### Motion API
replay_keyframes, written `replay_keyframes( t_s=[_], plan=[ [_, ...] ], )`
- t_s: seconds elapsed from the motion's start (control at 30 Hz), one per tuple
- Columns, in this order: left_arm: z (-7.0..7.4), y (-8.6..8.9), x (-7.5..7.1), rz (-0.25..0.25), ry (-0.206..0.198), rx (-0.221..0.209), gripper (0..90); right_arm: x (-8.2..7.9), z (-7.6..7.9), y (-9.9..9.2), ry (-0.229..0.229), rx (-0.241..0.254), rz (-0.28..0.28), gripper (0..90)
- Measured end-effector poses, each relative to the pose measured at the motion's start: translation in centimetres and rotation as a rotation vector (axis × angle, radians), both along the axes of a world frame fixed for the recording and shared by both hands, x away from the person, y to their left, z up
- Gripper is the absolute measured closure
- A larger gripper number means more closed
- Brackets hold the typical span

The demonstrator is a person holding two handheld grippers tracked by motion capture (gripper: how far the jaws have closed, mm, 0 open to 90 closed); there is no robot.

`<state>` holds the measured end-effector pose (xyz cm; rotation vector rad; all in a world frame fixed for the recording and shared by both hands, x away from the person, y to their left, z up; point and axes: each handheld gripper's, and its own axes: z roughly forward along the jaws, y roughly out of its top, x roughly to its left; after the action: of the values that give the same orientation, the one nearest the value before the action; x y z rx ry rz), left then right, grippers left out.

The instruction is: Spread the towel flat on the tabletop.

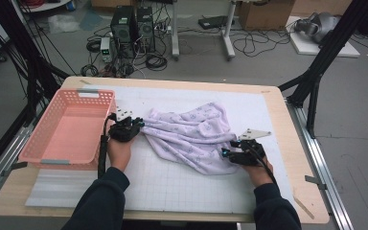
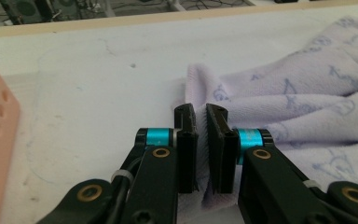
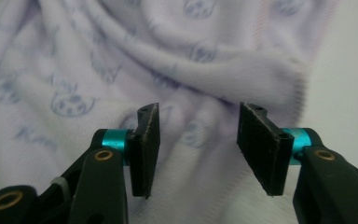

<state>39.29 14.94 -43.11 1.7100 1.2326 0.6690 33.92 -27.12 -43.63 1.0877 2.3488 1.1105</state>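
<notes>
Cloth (image 2: 307, 93) edge between left gripper (image 2: 201, 116) fingers

Dark sleeves (image 1: 100, 201), black jaws, cyan collars

Cloth (image 1: 191, 136): soft knit fabric, matt, finely ribbed, pale lilac with printed motifs. Basket (image 1: 67, 129): pink plastic, perforated walls, slight sheen. Table (image 1: 297, 167): light wood edge, matt white gridded mat (image 1: 172, 187) on top. Gripper pads (image 3: 261, 144): black, matt, rough-textured.
</notes>
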Motion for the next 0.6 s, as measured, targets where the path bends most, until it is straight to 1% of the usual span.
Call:
replay_keyframes(
  t_s=[0.03, 0.07, 0.1, 0.13, 0.17, 0.2, 0.23, 0.27, 0.3, 0.37, 0.4, 0.43, 0.47, 0.5, 0.53, 0.57, 0.6],
  plan=[
    [0.3, 0.1, 0.3, 0.017, -0.007, -0.005, 82.7, 0.2, -0.3, 0.4, 0.008, -0.019, 0.013, 48.3],
    [0.6, 0.3, 0.6, 0.025, -0.01, -0.008, 82.6, 0.4, -0.7, 1.1, 0.025, -0.049, 0.031, 49.7],
    [0.9, 0.4, 0.9, 0.032, -0.015, -0.011, 82.6, 0.7, -0.9, 1.6, 0.032, -0.062, 0.037, 52.1],
    [1.1, 0.4, 1.2, 0.041, -0.022, -0.009, 82.6, 0.9, -0.8, 1.8, 0.032, -0.055, 0.042, 63.5],
    [1.4, 0.5, 1.5, 0.048, -0.023, -0.008, 82.7, 1.2, -0.6, 2.0, 0.054, -0.049, 0.051, 81.3],
    [1.6, 0.6, 1.8, 0.052, -0.02, -0.004, 82.7, 1.5, -0.3, 2.1, 0.062, -0.044, 0.056, 84.2],
    [1.6, 0.7, 2.1, 0.06, -0.027, -0.012, 82.6, 1.9, -0.1, 2.2, 0.054, -0.03, 0.059, 85.1],
    [1.5, 0.7, 2.4, 0.063, -0.01, -0.008, 82.6, 2.2, 0.2, 2.1, 0.036, -0.012, 0.046, 85.2],
    [1.3, 0.7, 2.5, 0.064, -0.005, -0.005, 82.6, 2.6, 0.5, 1.8, 0.02, 0.011, 0.003, 85.3],
    [0.9, 0.5, 2.8, 0.056, 0.01, -0.012, 82.4, 3.6, 0.8, 0.7, -0.019, 0.044, -0.09, 85.3],
    [0.7, 0.3, 2.8, 0.046, 0.017, -0.015, 81.7, 4.1, 0.7, 0.1, -0.035, 0.046, -0.134, 85.3],
    [0.5, 0.0, 2.8, 0.032, 0.021, -0.016, 80.5, 4.5, 0.7, -0.3, -0.031, 0.055, -0.169, 85.3],
    [0.5, -0.4, 2.8, 0.017, 0.019, -0.016, 78.6, 5.0, 0.5, -0.9, -0.033, 0.075, -0.222, 85.3],
    [0.5, -0.7, 2.8, 0.006, 0.014, -0.02, 75.8, 5.4, 0.5, -1.2, -0.041, 0.073, -0.254, 85.3],
    [0.5, -1.0, 2.7, 0.003, 0.012, -0.029, 68.7, 5.7, 0.4, -1.5, -0.056, 0.052, -0.28, 85.4],
    [0.6, -1.2, 2.6, -0.011, 0.014, -0.043, 60.4, 6.0, 0.4, -1.7, -0.07, 0.023, -0.316, 85.3],
    [0.7, -1.5, 2.5, -0.029, 0.012, -0.043, 55.8, 6.2, 0.2, -2.0, -0.088, -0.01, -0.343, 85.3]
  ],
)
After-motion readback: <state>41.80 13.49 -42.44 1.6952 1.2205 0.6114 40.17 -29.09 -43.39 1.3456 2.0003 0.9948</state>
